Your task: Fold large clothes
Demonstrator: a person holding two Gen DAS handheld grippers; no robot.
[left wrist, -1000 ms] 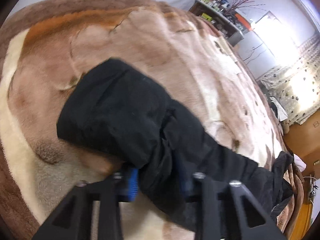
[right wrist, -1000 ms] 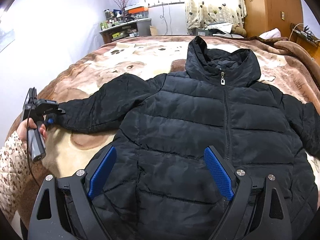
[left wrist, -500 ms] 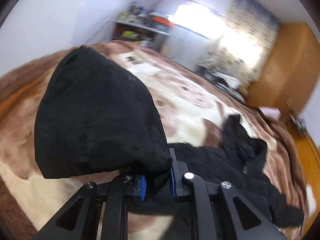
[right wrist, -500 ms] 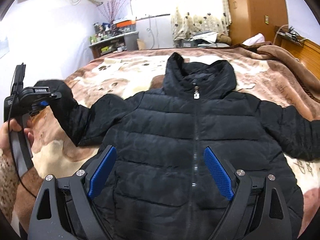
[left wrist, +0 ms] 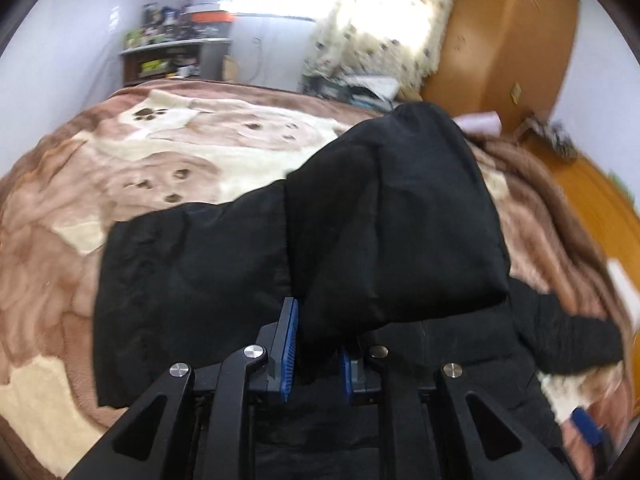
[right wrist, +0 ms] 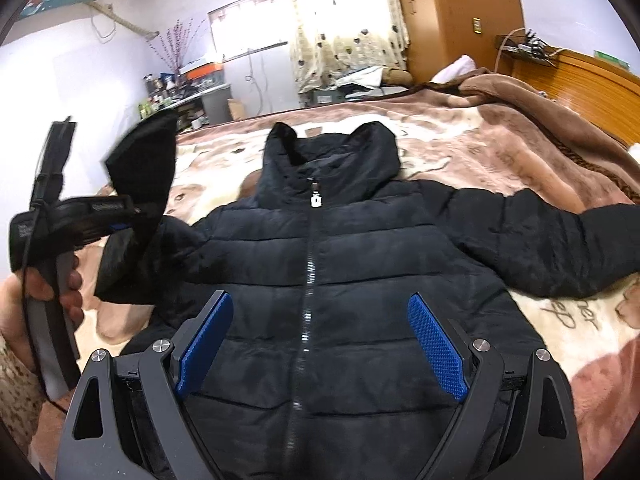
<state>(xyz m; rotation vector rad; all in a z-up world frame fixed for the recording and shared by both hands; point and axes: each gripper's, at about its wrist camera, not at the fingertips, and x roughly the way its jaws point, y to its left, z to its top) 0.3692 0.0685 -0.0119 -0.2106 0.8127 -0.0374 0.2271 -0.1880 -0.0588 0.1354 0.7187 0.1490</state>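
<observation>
A black hooded puffer jacket (right wrist: 340,272) lies front up and zipped on the bed, its hood (right wrist: 332,160) at the far side. My left gripper (left wrist: 316,344) is shut on the cuff end of the jacket's left sleeve (left wrist: 392,220) and holds it lifted above the bed, over the jacket's left side. In the right wrist view that gripper (right wrist: 120,220) shows at the left with the sleeve (right wrist: 140,184) folded up. My right gripper (right wrist: 320,344) is open and empty, hovering over the jacket's lower front. The other sleeve (right wrist: 560,240) lies spread to the right.
A brown and cream plush blanket (right wrist: 500,148) covers the bed, bunched up at the far right. A wooden headboard (right wrist: 592,80) stands on the right. A wardrobe (right wrist: 460,16), a curtained window and a cluttered shelf (right wrist: 188,92) are behind the bed.
My left gripper has lifted the sleeve off the blanket and swung it up and inward toward the jacket's body. My right gripper has stayed open over the lower front.
</observation>
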